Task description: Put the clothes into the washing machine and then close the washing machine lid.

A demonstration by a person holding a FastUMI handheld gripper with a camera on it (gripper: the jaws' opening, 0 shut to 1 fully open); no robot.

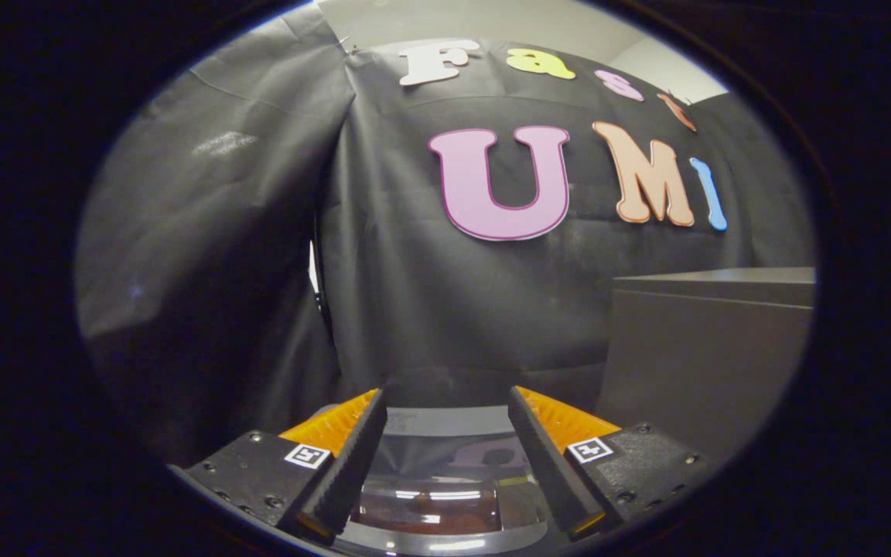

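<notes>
I've got the gripper [445, 464] spread wide with nothing in it, hovering right over the washing machine lid [434, 503], glossy and apparently shut; no clothes around, grey cabinet [708, 348] off to the side

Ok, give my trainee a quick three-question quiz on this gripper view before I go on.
1. True or false: the gripper has a garment pinched between its fingers.
2. What lies below the gap between the fingers? A) a folded towel B) the glossy washing machine lid C) a basket
3. Fill in: the grey cabinet stands beyond the ____ finger.

Key: 1 false, the fingers are apart with nothing between them. 2 B, a shiny see-through panel with light streaks on it. 3 right.
</notes>
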